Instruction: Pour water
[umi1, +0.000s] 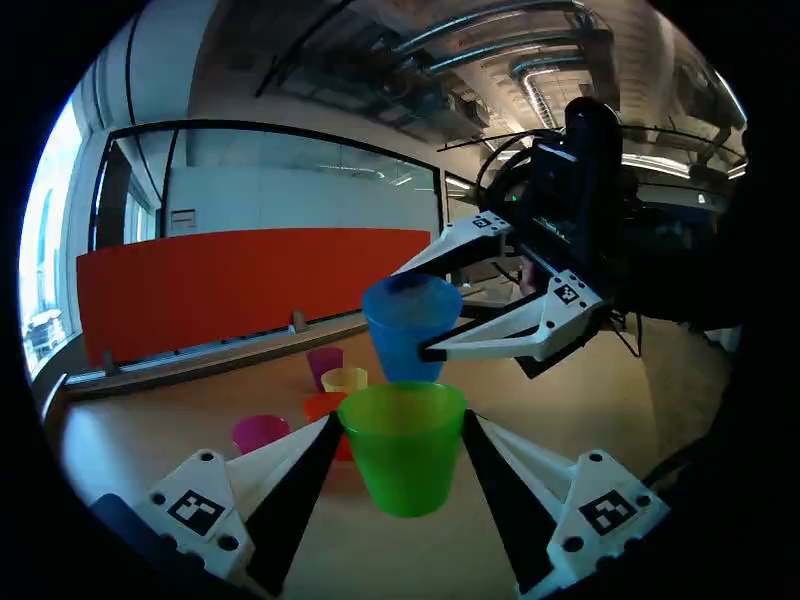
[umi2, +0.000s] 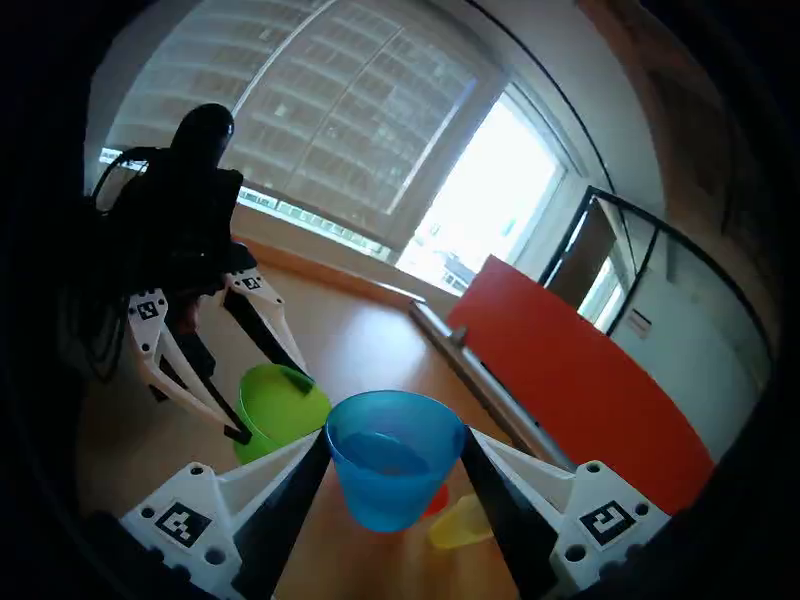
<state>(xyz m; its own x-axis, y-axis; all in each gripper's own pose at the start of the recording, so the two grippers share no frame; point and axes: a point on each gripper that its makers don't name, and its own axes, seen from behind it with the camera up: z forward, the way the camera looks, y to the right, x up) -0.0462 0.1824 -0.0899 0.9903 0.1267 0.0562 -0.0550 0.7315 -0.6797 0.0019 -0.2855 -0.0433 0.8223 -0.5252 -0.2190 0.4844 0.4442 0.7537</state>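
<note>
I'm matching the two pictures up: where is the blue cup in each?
Left gripper view: blue cup at centre, just above the green cup.
Right gripper view: blue cup low centre, between the jaws, green cup to its left.
Shared landmark: the orange panel.

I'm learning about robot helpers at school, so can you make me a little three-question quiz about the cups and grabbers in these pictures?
1. True or false: the left gripper holds the green cup.
2. What does the right gripper hold? A: the blue cup. B: a spoon. C: a plate.
3. Fill in: the blue cup has ____ inside it.

Key: 1 true; 2 A; 3 water.
</note>
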